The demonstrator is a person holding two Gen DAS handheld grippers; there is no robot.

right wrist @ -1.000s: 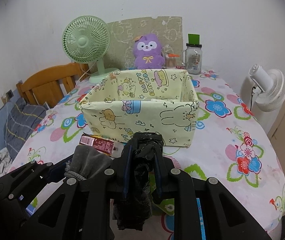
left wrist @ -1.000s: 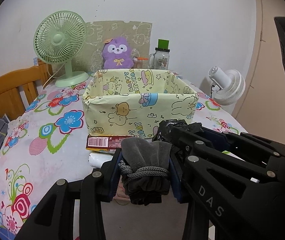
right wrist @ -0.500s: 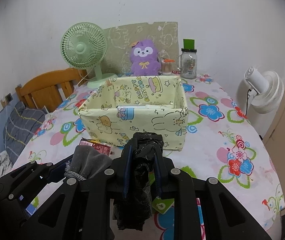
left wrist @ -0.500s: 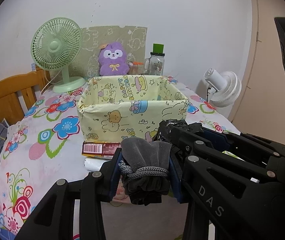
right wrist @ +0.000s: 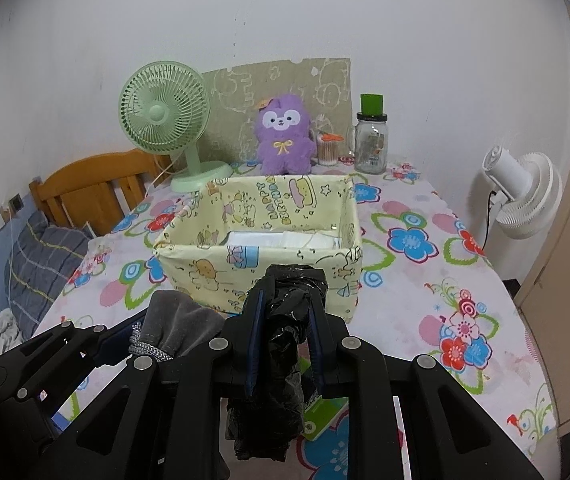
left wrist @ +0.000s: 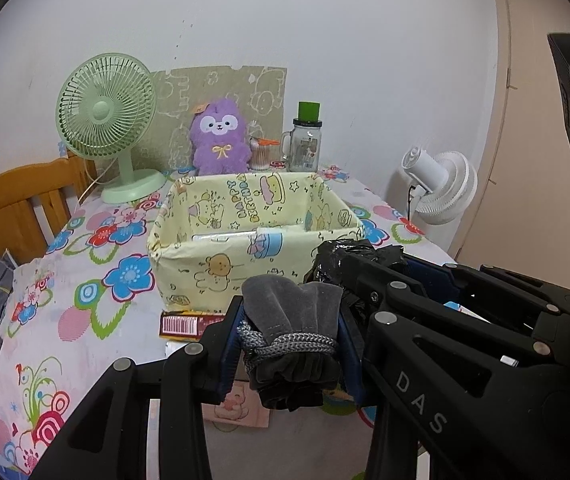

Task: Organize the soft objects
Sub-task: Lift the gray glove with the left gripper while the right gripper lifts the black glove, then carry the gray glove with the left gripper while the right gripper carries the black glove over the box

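Observation:
My left gripper (left wrist: 290, 344) is shut on a grey drawstring pouch (left wrist: 291, 320), held above the near table edge. My right gripper (right wrist: 284, 340) is shut on a roll of black plastic bags (right wrist: 283, 364), just right of the left one. The pouch also shows in the right wrist view (right wrist: 177, 330), and the black roll shows in the left wrist view (left wrist: 337, 256). A pale yellow cartoon-print fabric box (left wrist: 253, 252) (right wrist: 261, 256) stands open beyond both grippers, with a white packet (right wrist: 285, 239) inside.
A purple plush toy (right wrist: 283, 136), a green desk fan (right wrist: 169, 120), a glass jar with a green lid (right wrist: 371, 140) and a swab holder stand at the back. A red-brown packet (left wrist: 189, 324) lies before the box. A white fan (right wrist: 521, 196) stands right, a wooden chair (right wrist: 93, 184) left.
Both grippers have risen with their loads, so the inside of the box now shows. Both grips are unchanged.

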